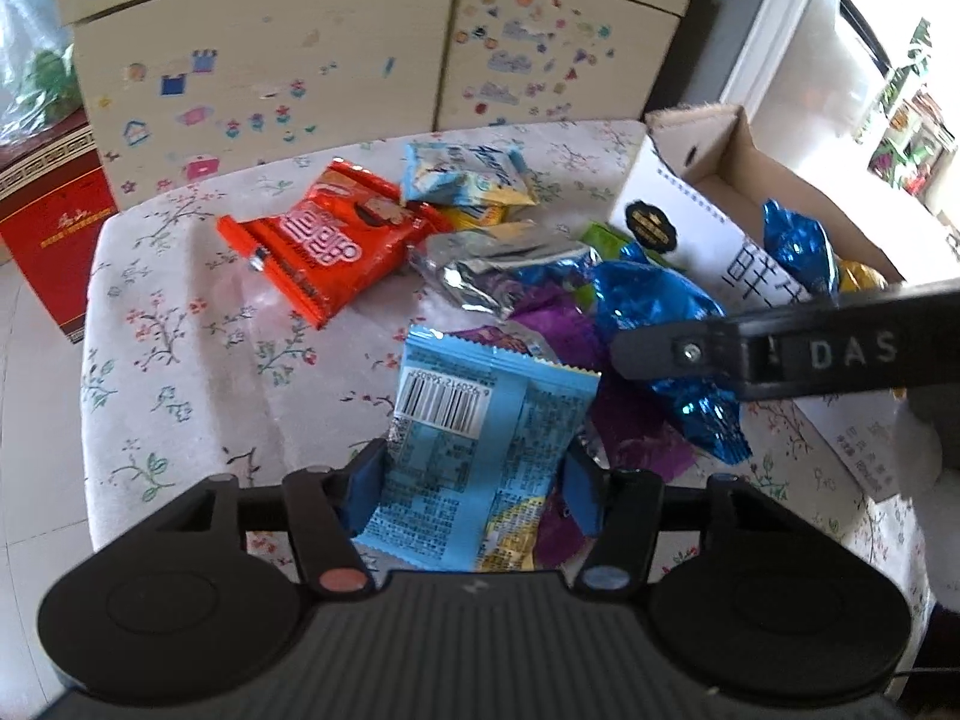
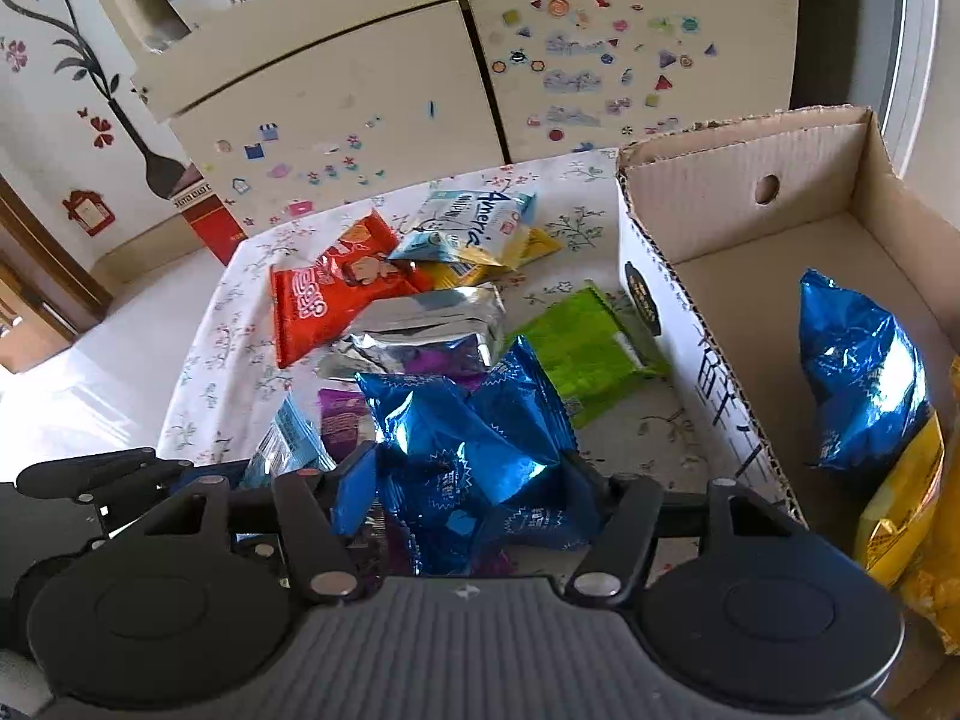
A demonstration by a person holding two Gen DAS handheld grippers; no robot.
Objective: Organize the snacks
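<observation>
Left gripper [image 1: 474, 480] clamps its pads on a pale blue packet [image 1: 480, 450] above the floral table [image 1: 180, 360]. Right gripper [image 2: 468, 492] has its fingers closed on a shiny blue packet [image 2: 474, 456] beside the cardboard box [image 2: 750, 192], which holds another blue packet [image 2: 858, 372] and a yellow one [image 2: 900, 510].

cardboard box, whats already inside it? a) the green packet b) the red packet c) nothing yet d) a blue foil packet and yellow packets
D: in the right wrist view a blue foil packet lies inside the cardboard box next to yellow packets, while the red packet and the green packet lie outside it on the tablecloth.
</observation>
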